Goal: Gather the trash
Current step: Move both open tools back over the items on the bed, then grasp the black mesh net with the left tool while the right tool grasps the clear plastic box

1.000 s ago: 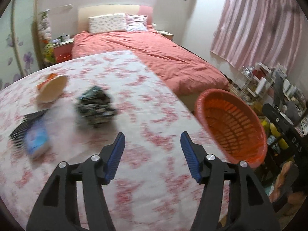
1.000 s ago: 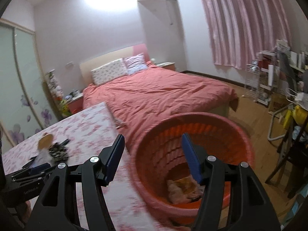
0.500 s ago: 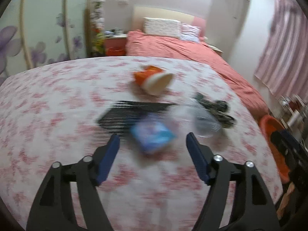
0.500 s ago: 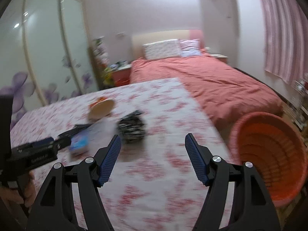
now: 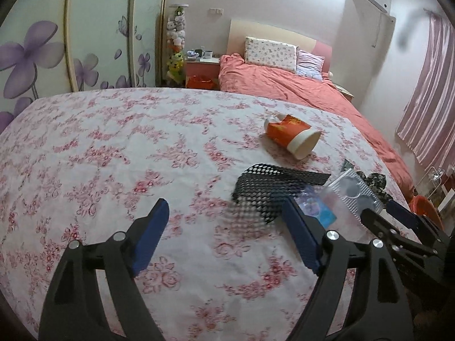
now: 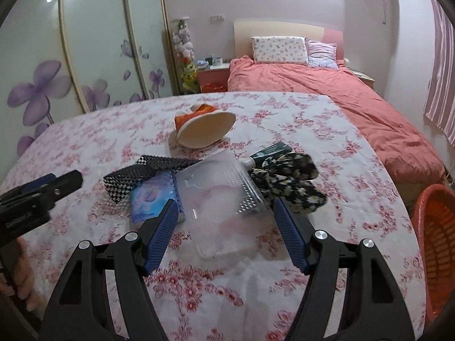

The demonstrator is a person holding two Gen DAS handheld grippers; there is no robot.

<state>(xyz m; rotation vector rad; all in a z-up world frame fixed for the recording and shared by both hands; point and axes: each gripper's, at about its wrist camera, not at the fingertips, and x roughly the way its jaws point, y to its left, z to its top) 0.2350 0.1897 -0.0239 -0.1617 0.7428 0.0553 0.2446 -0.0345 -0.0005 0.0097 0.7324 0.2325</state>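
On the flowered tablecloth [image 5: 113,142] lies a small heap of trash. It holds a tipped orange paper cup [image 5: 290,139] [image 6: 204,130], black mesh [image 5: 270,187] [image 6: 142,170], a blue packet [image 5: 318,209] [image 6: 150,196] and a clear plastic tray [image 5: 352,196] [image 6: 219,196]. A dark floral cloth [image 6: 290,179] and a green tube [image 6: 267,153] lie beside them. My left gripper [image 5: 224,207] hovers left of the mesh, its jaws opening with nothing between them. My right gripper [image 6: 224,207] is open just before the clear tray, whose near end lies between the fingertips, untouched.
An orange basket [image 6: 438,233] [image 5: 426,207] stands off the table's right edge. A red-covered bed [image 6: 327,93] lies beyond the table, with flower-printed wardrobe doors [image 5: 57,56] at the left. A hand [image 6: 20,281] holds the left gripper [image 6: 61,179] at the left edge.
Both views have swung left, away from the orange basket and onto the trash heap on the table. Both pairs of jaws stand wider than before.
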